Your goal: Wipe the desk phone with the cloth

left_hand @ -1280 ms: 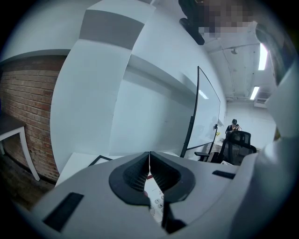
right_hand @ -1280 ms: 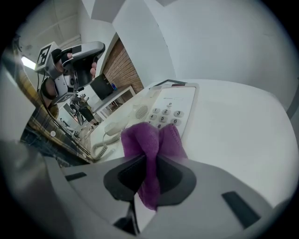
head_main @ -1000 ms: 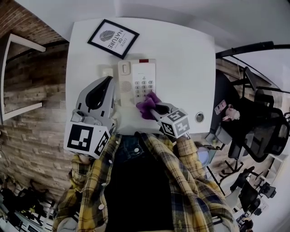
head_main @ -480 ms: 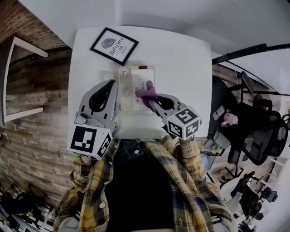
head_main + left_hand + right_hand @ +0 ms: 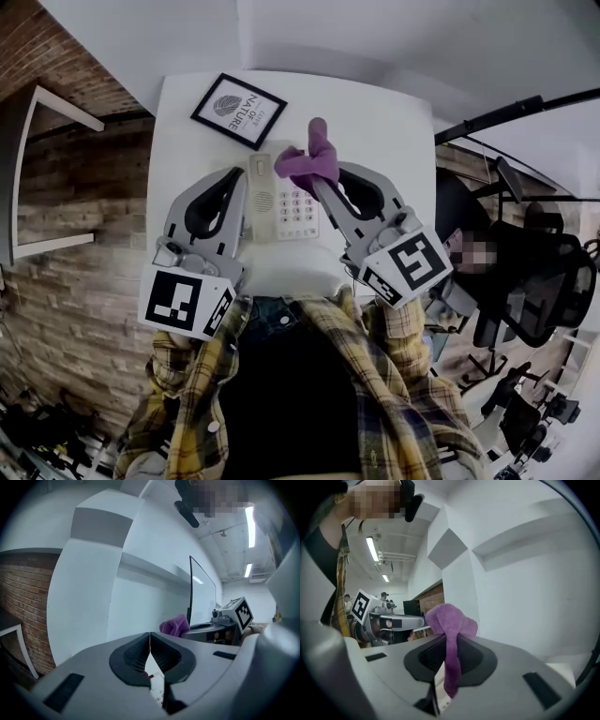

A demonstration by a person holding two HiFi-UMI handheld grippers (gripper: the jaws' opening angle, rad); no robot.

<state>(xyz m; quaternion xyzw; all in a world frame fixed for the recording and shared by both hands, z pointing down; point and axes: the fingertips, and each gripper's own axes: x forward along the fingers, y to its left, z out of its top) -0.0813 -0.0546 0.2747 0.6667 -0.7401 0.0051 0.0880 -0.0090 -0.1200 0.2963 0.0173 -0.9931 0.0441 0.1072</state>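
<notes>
I'm working over the white counter (image 5: 394,122), and the desk phone (image 5: 281,202) is sitting at its middle, just below the framed print (image 5: 239,110). The phone's long axis is running from the bottom of the frame toward the top, away from my body, with the handset down its left side and the keypad on the right.

My left tongs (image 5: 236,173) are closed on nothing, hovering just beside the handset. My right tongs (image 5: 447,644) are clamping the purple cloth (image 5: 314,161), which is bunching above the tips near the phone's upper right corner. It looks lifted off the phone, with a tail pointing up the frame.

To wipe well, I'm thinking of lowering the cloth flat and stroking along that long axis. Light pressure should stop the phone sliding, and the left tongs could steady it if it does.
</notes>
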